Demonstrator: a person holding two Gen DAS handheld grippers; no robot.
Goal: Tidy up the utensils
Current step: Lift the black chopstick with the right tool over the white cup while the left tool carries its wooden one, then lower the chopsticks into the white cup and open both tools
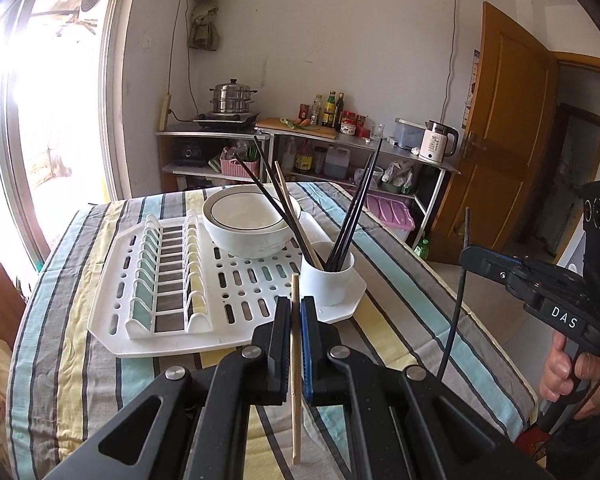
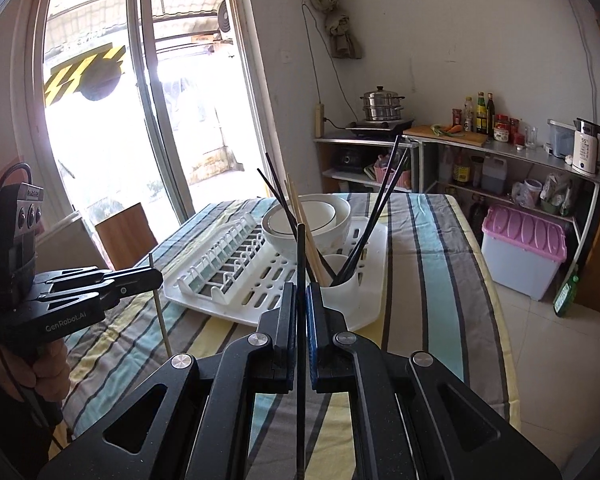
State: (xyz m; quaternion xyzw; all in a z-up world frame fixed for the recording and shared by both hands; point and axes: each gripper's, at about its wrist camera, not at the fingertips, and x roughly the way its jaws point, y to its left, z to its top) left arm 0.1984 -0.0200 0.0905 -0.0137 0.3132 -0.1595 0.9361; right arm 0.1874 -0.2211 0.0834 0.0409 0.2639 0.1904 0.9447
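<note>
My left gripper (image 1: 296, 304) is shut on a wooden chopstick (image 1: 296, 380), held upright just in front of the white utensil cup (image 1: 327, 282). The cup stands on the white drying rack (image 1: 172, 280) and holds several black and wooden chopsticks. My right gripper (image 2: 301, 292) is shut on a black chopstick (image 2: 301, 256), held upright in front of the same cup (image 2: 342, 280). In the left wrist view the right gripper (image 1: 466, 254) with its black chopstick (image 1: 454, 316) is at the right. In the right wrist view the left gripper (image 2: 154, 276) with its wooden chopstick (image 2: 161, 312) is at the left.
White bowls (image 1: 248, 224) are stacked on the rack behind the cup. The rack lies on a striped tablecloth (image 1: 412, 312). Behind the table stand a metal shelf with a steamer pot (image 1: 232, 98), bottles and a kettle (image 1: 436, 142), and a purple-lidded bin (image 2: 522, 252) sits on the floor.
</note>
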